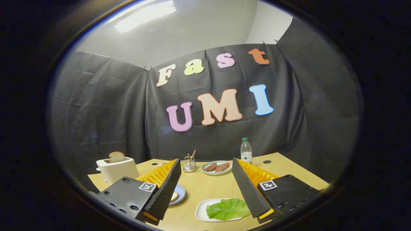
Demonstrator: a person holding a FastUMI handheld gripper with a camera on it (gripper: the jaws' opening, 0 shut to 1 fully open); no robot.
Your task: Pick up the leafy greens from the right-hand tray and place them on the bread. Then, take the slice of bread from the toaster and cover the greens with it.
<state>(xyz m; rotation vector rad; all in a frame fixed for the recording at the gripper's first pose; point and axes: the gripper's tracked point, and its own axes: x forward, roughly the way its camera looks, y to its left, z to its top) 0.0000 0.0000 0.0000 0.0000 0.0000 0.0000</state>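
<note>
bread mostly hidden behind left finger, holder contents too small

Gripper fingers spread wide with nothing between, showing ribbed, matt inner faces. Surface looking like smooth, pale wood with a dull sheen. Leafy greens appearing crinkled and slightly glossy, lying on a smooth white tray. Toaster showing smooth, cream, faintly shiny plastic. Water bottle gleaming as clear plastic. Utensil holder glinting like wire mesh metal. Booth wall hanging as creased, matt cloth.
</note>
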